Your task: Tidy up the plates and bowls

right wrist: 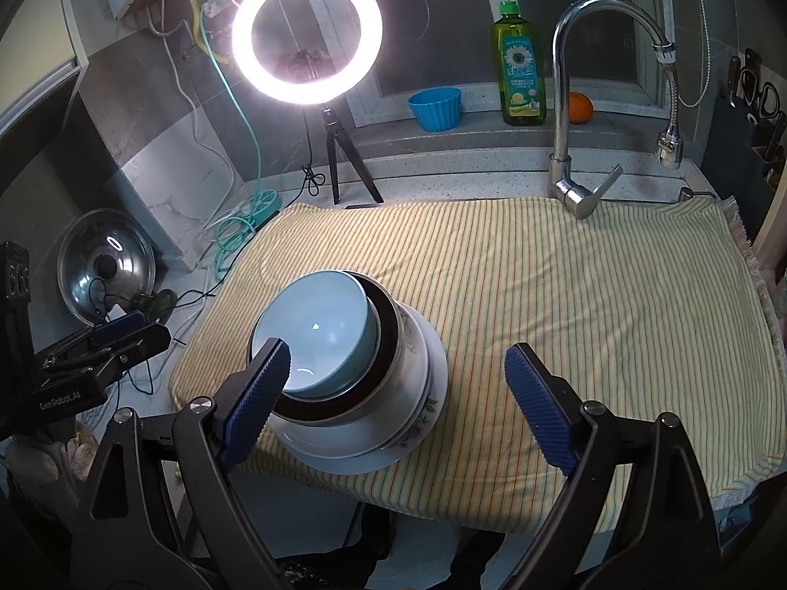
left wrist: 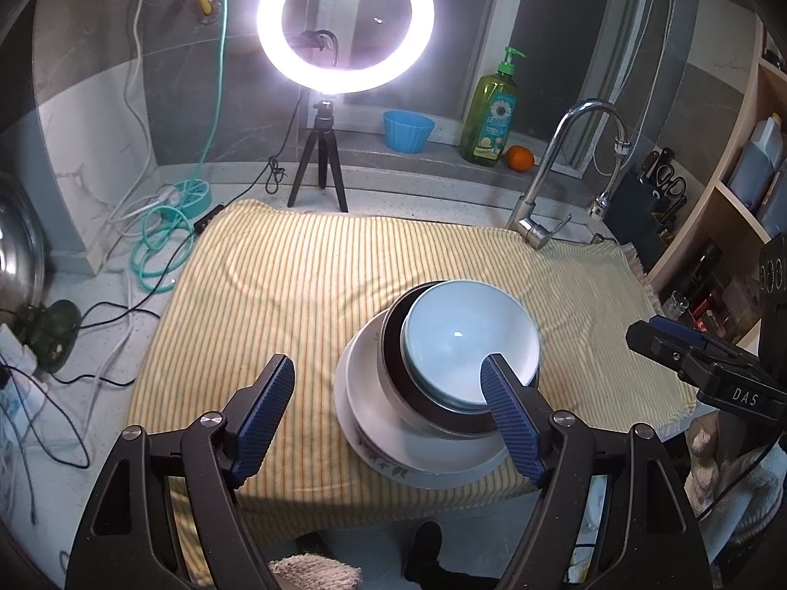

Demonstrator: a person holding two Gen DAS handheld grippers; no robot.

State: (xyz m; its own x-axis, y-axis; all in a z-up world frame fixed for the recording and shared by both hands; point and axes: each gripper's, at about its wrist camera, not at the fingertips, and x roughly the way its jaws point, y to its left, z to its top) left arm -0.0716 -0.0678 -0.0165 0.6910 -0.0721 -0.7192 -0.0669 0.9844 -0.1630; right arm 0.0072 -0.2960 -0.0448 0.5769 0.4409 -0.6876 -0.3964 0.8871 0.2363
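Honestly, this looks pretty much done from where I'm sitting. The light blue bowl (left wrist: 467,339) is nested in a dark-rimmed bowl (left wrist: 393,368), and both sit on the white plates (left wrist: 418,457), one neat stack on the striped cloth (left wrist: 295,285) toward its 6 o'clock edge. My left gripper (left wrist: 393,418) and right gripper (right wrist: 398,403) are both spread wide, holding nothing. I can't spot any other dishes left to sort.

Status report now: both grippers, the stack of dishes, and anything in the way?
Left gripper open, right gripper open, both empty. Pale blue bowl nested in dark-rimmed bowl on white plates, on striped cloth. Nothing in the way.
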